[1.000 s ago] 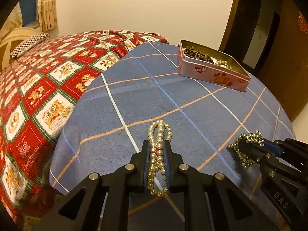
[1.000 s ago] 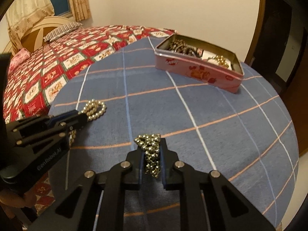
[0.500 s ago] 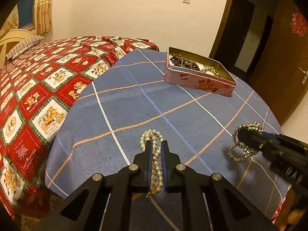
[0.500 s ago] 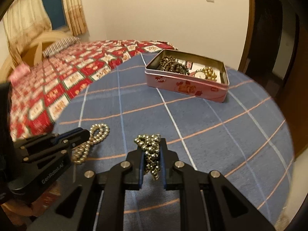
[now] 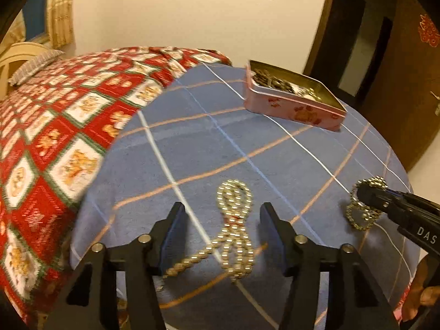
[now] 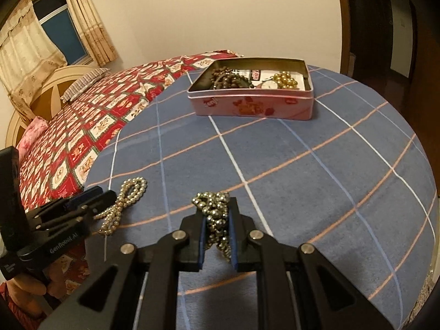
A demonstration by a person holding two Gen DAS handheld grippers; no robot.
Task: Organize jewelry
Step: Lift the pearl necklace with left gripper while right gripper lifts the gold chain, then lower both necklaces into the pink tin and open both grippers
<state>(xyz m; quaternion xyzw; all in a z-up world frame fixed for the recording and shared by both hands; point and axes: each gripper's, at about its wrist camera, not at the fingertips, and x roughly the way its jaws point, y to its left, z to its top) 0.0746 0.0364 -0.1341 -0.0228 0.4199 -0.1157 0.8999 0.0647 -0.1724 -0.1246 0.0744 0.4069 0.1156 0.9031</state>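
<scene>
Left gripper (image 5: 222, 220) jaws apart, pearls (image 5: 233, 231) lying loose; right gripper (image 6: 217, 220) clamps beads (image 6: 216, 210); both remain outside the far tin (image 6: 251, 103).

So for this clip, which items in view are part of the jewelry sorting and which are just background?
Part of the job:
- pale bead necklace, lying on the cloth between the open left claw
- dark metallic bead strand, clamped in the right claw
- pink tin, already holding beads

Just there:
- blue plaid cloth
- red patchwork bedspread
- striped pillow
- curtains
</scene>
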